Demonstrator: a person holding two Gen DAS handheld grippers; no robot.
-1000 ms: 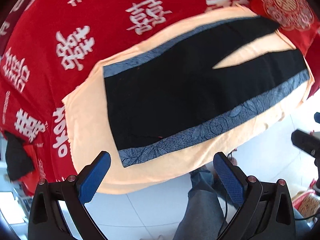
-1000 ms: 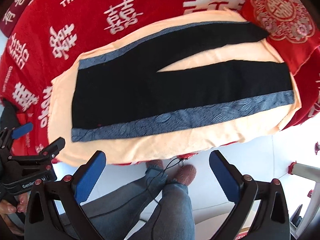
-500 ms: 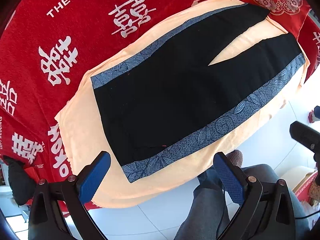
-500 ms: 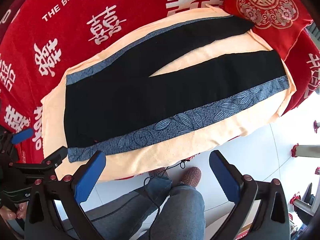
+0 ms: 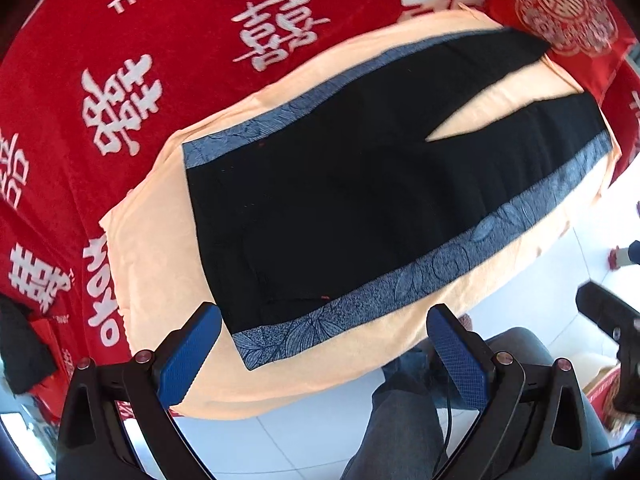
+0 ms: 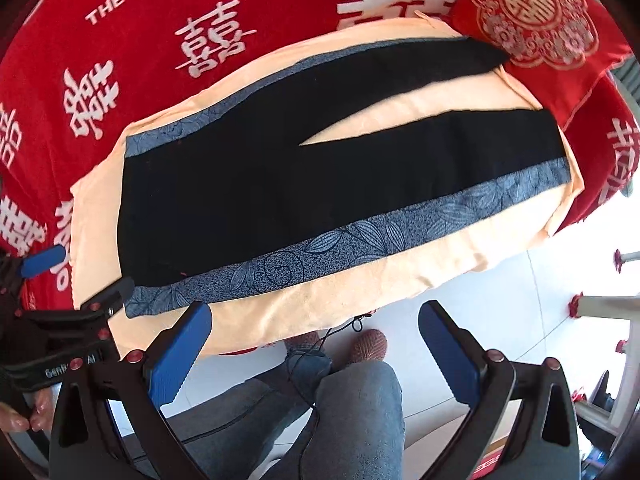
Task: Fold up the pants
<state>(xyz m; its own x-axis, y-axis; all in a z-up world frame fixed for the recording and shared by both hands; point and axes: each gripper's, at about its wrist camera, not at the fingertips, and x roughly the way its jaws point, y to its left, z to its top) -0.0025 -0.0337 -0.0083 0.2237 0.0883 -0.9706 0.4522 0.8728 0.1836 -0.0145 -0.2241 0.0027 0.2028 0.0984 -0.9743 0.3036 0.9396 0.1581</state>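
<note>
Black pants [image 5: 360, 184] with blue patterned side stripes lie flat and unfolded on a peach cloth [image 5: 160, 280], waist at the left, legs spread to the right. They also show in the right wrist view [image 6: 300, 176]. My left gripper [image 5: 324, 340] is open and empty, hovering over the near waist corner. My right gripper [image 6: 316, 340] is open and empty, above the cloth's near edge by the near stripe [image 6: 360, 240]. The left gripper also shows at the left of the right wrist view [image 6: 60, 320].
The peach cloth [image 6: 360, 300] lies on a red bedspread [image 5: 120, 40] with white characters. A red embroidered pillow [image 6: 532, 20] sits past the leg ends. The person's jeans-clad legs [image 6: 352, 408] and white tiled floor are below the bed edge.
Both grippers have come closer to the bed's near edge, so the pants look larger. Both stay open and empty. The pants have not moved.
</note>
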